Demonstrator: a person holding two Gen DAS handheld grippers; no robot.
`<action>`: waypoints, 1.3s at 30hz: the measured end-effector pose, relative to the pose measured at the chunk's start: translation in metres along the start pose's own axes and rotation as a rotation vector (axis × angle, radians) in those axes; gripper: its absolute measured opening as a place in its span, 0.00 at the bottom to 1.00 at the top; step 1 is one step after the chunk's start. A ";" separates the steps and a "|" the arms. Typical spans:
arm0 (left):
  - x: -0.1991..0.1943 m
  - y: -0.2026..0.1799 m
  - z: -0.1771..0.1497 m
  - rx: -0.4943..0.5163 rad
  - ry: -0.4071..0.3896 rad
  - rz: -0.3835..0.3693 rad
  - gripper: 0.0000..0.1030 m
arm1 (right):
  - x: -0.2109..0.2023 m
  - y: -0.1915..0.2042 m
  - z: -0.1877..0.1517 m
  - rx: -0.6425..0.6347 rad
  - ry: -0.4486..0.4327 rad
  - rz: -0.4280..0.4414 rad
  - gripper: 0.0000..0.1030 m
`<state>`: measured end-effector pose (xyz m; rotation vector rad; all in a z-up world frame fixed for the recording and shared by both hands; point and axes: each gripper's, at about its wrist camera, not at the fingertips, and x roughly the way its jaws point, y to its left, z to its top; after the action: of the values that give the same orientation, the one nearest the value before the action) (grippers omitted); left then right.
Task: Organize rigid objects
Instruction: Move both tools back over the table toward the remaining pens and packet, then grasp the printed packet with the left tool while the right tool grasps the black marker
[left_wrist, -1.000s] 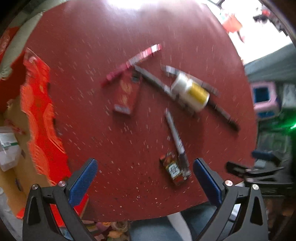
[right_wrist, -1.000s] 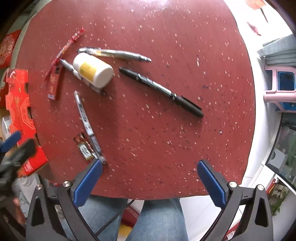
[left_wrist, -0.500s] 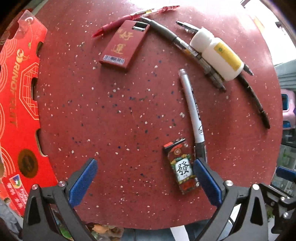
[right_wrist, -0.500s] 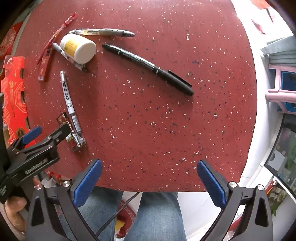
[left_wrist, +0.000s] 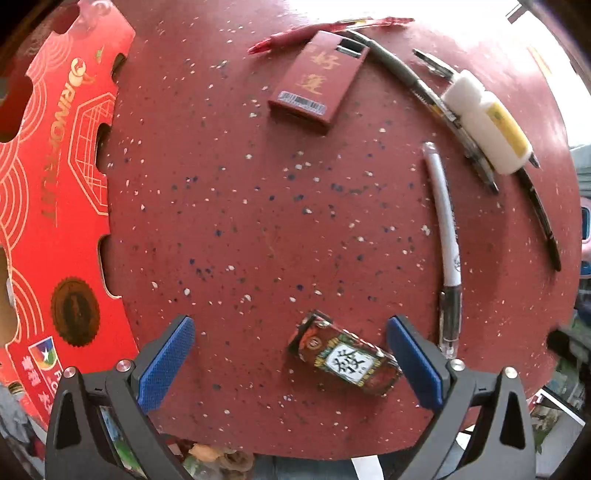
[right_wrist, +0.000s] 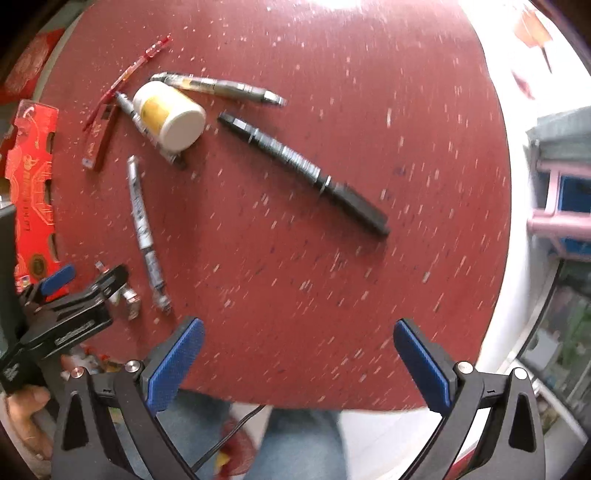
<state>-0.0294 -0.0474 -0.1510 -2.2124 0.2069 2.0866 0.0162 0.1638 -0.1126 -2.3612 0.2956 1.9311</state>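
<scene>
Since half a second ago the left gripper (left_wrist: 290, 356) has dropped closer to the table (left_wrist: 258, 221), so the small patterned box (left_wrist: 343, 356) now lies between its blue pads, nearer the right pad; the right gripper (right_wrist: 297, 363) has also moved in, with the black marker (right_wrist: 303, 168) larger in its view.

At far left a red carton (left_wrist: 51, 206) overhangs the table edge. Next, far side, a red pen (left_wrist: 325, 29) lies just behind a dark red box (left_wrist: 319, 77). The left gripper's fingers stand wide apart, clamped on nothing. Right of the small box lies a silver marker (left_wrist: 445, 236), its near end just beside the right pad. Further right a grey pen (left_wrist: 424, 92) runs under a white bottle (left_wrist: 487, 122). The right gripper, also spread wide and empty, hovers over the near rim, well short of the black marker.

Risks, as I judge them: the small box sits skewed and off-centre, so closing now could spin it or nudge the silver marker. The bottle lies on its side on pens and could roll if they are disturbed.
</scene>
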 end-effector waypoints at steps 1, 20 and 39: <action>-0.002 -0.004 -0.001 0.011 -0.007 0.001 1.00 | 0.000 0.000 0.006 -0.022 -0.010 -0.026 1.00; 0.013 -0.014 -0.038 -0.266 -0.022 -0.044 1.00 | 0.028 0.024 0.075 -0.466 -0.083 -0.106 1.00; 0.003 -0.018 -0.062 -0.316 -0.010 -0.052 0.55 | 0.024 0.049 0.025 -0.628 -0.065 -0.143 0.50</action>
<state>0.0345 -0.0397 -0.1510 -2.3408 -0.1941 2.2334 -0.0130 0.1175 -0.1382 -2.5438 -0.5529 2.2648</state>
